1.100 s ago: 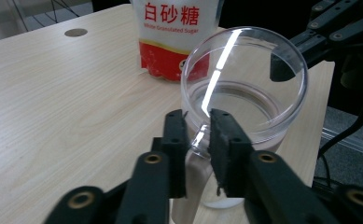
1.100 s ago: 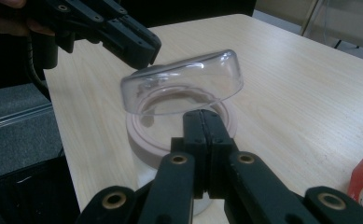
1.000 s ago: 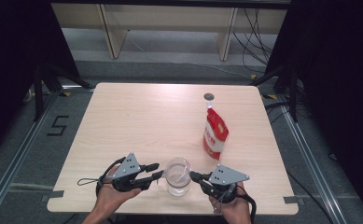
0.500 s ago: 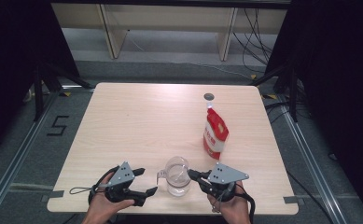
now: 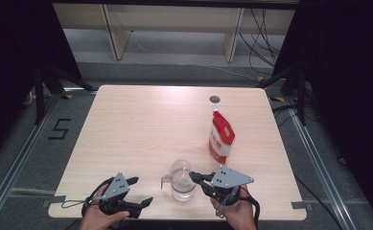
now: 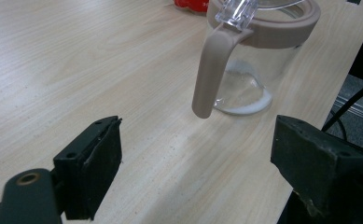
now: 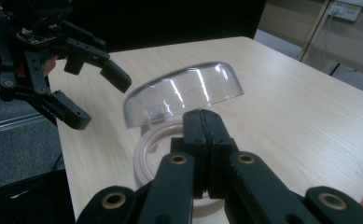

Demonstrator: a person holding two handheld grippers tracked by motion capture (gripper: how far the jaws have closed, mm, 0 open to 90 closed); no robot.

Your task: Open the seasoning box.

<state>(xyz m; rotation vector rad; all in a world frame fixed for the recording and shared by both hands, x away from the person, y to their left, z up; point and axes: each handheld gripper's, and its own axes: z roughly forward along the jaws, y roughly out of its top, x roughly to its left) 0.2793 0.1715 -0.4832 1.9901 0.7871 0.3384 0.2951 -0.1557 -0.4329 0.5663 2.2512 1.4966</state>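
Right gripper (image 7: 202, 122): jaws pressed together, tips at the raised clear lid (image 7: 184, 95) of the beige-rimmed jug (image 7: 144, 158). Lid tilts up just beyond the tips. Left gripper (image 7: 102, 95) beyond-left, jaws wide apart. Wooden table (image 7: 300, 121) underneath.

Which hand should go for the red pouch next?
Left, probably. The left gripper has just been opening its jaws, now empty, while the right gripper is shut on the lid, holding it up. The red pouch stands nearer the right, though.

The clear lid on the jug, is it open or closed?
Open. The clear lid stands tilted up off the jug's beige rim, pinched by the right gripper.
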